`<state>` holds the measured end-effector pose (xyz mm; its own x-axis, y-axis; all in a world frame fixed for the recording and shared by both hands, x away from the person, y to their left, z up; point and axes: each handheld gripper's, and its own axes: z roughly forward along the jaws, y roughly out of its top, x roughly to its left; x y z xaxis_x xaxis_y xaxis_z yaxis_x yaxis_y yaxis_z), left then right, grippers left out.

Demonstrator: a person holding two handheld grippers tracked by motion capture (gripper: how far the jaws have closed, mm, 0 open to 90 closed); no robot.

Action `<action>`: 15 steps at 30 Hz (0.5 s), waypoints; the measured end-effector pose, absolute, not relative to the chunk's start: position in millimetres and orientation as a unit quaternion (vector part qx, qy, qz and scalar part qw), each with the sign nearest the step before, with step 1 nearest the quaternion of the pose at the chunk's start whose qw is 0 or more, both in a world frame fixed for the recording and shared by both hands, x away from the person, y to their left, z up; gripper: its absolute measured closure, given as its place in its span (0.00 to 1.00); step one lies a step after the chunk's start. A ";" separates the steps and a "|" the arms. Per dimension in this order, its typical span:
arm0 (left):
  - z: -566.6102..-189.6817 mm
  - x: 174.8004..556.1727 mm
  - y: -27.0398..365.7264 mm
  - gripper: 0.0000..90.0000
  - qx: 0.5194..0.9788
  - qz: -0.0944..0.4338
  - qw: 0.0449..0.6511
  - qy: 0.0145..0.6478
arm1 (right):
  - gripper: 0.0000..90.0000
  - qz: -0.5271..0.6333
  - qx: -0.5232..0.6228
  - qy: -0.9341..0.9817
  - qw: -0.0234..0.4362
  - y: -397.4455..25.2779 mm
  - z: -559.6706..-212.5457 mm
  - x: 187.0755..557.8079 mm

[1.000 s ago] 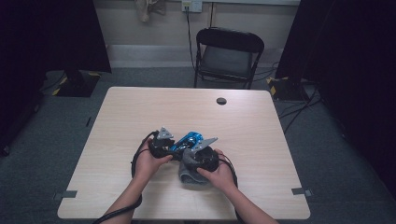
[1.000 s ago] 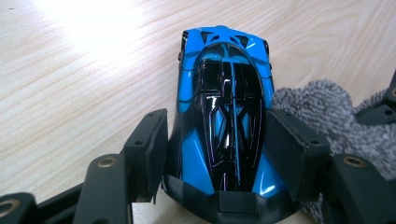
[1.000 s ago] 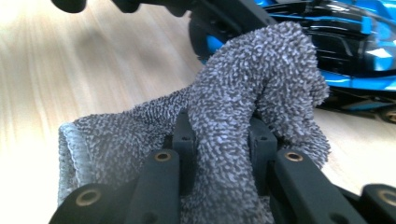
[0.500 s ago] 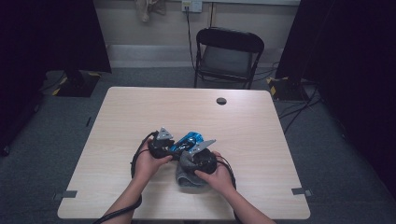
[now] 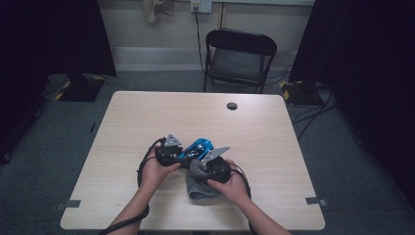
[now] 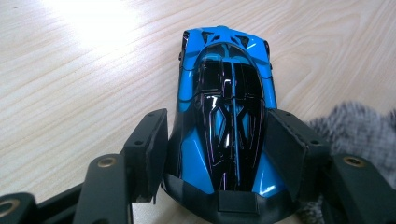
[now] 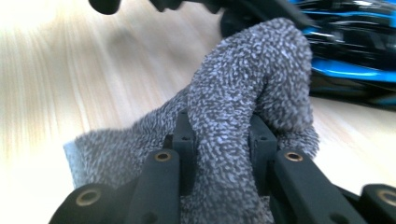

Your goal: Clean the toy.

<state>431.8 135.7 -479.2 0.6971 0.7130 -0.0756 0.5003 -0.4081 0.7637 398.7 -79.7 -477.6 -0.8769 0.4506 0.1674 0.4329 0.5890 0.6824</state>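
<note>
- The wooden table (image 5: 147,122) takes up the middle of the room, pale wood grain, and everything that matters sits toward the person's edge of it.
- A black folding chair (image 5: 238,58) stands beyond the table's far edge, well apart from the work.
- The grey cloth (image 5: 200,188) lies on the table just beside the blue toy car (image 5: 195,148), on the person's side of it; part of it is bunched up and lifted against the car's flank, the rest spreads flat on the wood.
- The left gripper (image 5: 172,152) is held in the person's left hand (image 5: 155,171); its jaws are clamped on both sides of the car near one end, pads touching the blue body (image 6: 226,116), so the car is gripped.
- The right gripper (image 5: 208,164), in the right hand (image 5: 234,186), pinches a fold of the cloth (image 7: 233,107) tight between its jaws, and that fold is raised close to the car.
- The car rests on the table roughly at the middle of its width, between the two grippers.
- A small dark round disc (image 5: 232,105) sits on the table well beyond the car, toward the chair.
</note>
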 end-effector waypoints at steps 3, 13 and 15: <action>-479.7 431.6 135.8 0.45 0.827 0.131 0.405 0.368 | 0.79 0.376 0.256 0.890 0.022 -92.4 -474.1 403.7; -479.7 431.9 136.7 0.45 0.829 0.130 0.405 0.363 | 0.79 0.377 0.309 0.872 0.051 -138.7 -465.3 422.5; -479.5 431.9 136.7 0.45 0.830 0.131 0.404 0.363 | 0.79 0.377 0.315 0.869 0.058 -145.1 -463.3 426.2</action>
